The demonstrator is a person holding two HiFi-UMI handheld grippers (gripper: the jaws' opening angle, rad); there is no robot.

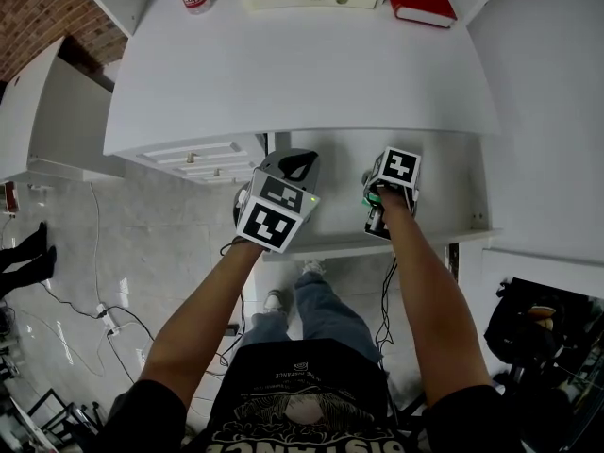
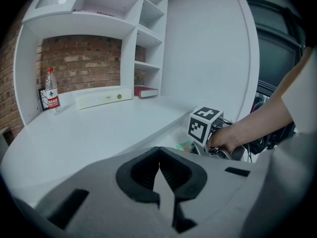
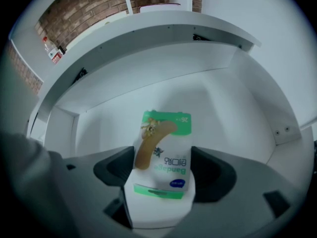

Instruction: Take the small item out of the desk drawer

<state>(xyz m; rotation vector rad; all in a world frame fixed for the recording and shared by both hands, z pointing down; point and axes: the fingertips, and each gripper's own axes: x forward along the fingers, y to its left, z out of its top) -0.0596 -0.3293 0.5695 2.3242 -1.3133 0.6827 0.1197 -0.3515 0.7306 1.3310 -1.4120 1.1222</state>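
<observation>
I have the right gripper [image 3: 163,175] with jaws set wide, both pads seated on the long sides of the small white-and-green cardboard box of adhesive bandages [image 3: 161,152], down inside the open white desk drawer [image 3: 237,118]. I judge the box light, thin-walled and glossy (easy to dent or let slip), so I'd grip mid-length across the narrow faces with modest force and lift it straight out. The left gripper [image 2: 158,175] has jaws closed together, empty, above the white desktop [image 2: 99,128].
</observation>
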